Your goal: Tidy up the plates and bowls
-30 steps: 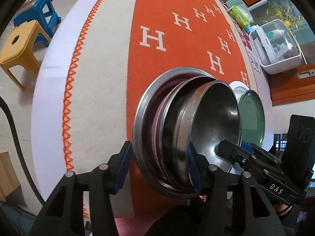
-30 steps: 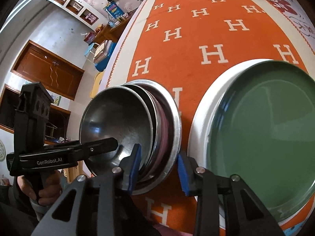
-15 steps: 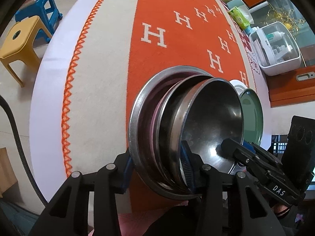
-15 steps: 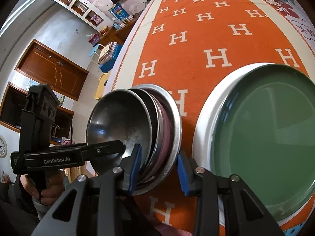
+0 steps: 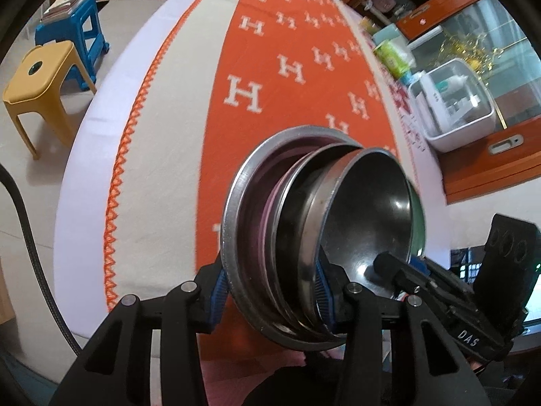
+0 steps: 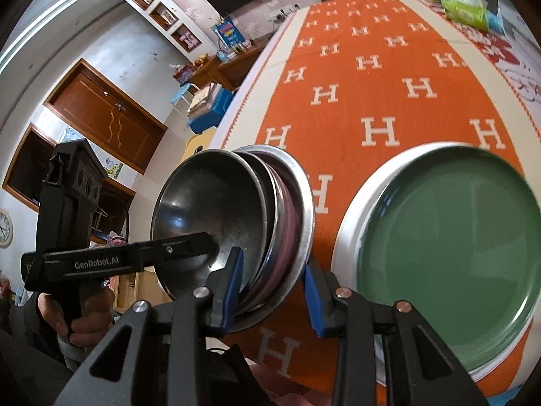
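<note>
A nested stack of steel bowls and plates (image 5: 304, 237) with a pink one inside is held off the orange cloth, tilted on edge. My left gripper (image 5: 270, 291) is shut on the near rim of the stack. My right gripper (image 6: 270, 287) is shut on the same stack (image 6: 236, 230) from the opposite side. Each gripper shows in the other's view, the right one (image 5: 439, 291) and the left one (image 6: 135, 257) reaching into the top steel bowl. A green plate (image 6: 449, 253) lies on a white plate (image 6: 351, 209) to the right of the stack.
The table carries an orange cloth with white H marks (image 5: 304, 77). A white lidded box (image 5: 453, 101) and green packets (image 5: 392, 57) stand at the right edge. A yellow stool (image 5: 37, 77) and a blue stool (image 5: 74, 30) stand on the floor at left.
The left gripper has closed onto the stack's rim. Both grippers have lifted and tilted the stack up from the cloth.
</note>
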`<action>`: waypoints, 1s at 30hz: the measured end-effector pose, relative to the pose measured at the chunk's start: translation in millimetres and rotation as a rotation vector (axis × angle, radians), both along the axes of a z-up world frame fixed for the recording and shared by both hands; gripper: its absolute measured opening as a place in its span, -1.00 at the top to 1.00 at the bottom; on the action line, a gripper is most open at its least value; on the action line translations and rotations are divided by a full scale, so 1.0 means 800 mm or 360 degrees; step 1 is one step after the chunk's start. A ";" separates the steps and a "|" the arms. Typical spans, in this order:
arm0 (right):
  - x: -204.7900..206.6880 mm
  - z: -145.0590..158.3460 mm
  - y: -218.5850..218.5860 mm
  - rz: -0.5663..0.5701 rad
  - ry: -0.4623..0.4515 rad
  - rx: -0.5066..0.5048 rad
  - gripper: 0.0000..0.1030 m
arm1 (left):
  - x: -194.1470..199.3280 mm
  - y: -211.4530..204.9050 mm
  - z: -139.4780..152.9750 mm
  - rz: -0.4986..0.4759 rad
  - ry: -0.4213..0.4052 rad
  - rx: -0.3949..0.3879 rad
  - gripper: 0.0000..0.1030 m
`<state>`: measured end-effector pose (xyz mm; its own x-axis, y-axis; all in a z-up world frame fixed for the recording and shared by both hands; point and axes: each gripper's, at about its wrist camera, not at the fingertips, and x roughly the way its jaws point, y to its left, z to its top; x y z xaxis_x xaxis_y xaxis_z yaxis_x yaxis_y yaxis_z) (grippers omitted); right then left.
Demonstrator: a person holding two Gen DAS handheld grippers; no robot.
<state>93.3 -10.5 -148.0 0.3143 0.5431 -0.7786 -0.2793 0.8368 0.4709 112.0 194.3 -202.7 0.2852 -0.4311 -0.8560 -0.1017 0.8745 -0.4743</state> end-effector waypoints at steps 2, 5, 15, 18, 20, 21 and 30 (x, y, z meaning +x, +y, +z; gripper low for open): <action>-0.004 0.006 -0.005 0.0001 -0.0036 -0.0002 0.33 | -0.002 -0.003 0.008 0.0009 -0.0044 -0.0023 0.17; -0.006 0.014 -0.016 -0.0007 -0.0078 0.0002 0.33 | -0.001 -0.013 0.017 0.0013 -0.0089 -0.0059 0.17; -0.010 0.032 -0.072 -0.0053 -0.0136 -0.0011 0.33 | 0.010 -0.074 0.035 -0.0060 -0.0145 -0.0076 0.17; -0.008 0.034 -0.094 -0.0068 -0.0138 -0.0018 0.33 | 0.014 -0.097 0.037 -0.0079 -0.0141 -0.0076 0.17; -0.008 0.034 -0.106 -0.0074 -0.0133 -0.0021 0.33 | 0.018 -0.110 0.037 -0.0090 -0.0139 -0.0077 0.17; -0.007 0.034 -0.114 -0.0080 -0.0130 -0.0021 0.33 | 0.019 -0.119 0.037 -0.0096 -0.0134 -0.0077 0.17; 0.002 0.028 -0.171 -0.0092 -0.0080 -0.0028 0.33 | 0.032 -0.180 0.026 -0.0131 -0.0070 -0.0058 0.17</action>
<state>94.5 -147.0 -125.5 0.3835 0.5094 -0.7703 -0.2530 0.8602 0.4429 137.3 50.7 -181.9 0.2845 -0.4854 -0.8267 -0.0083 0.8610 -0.5085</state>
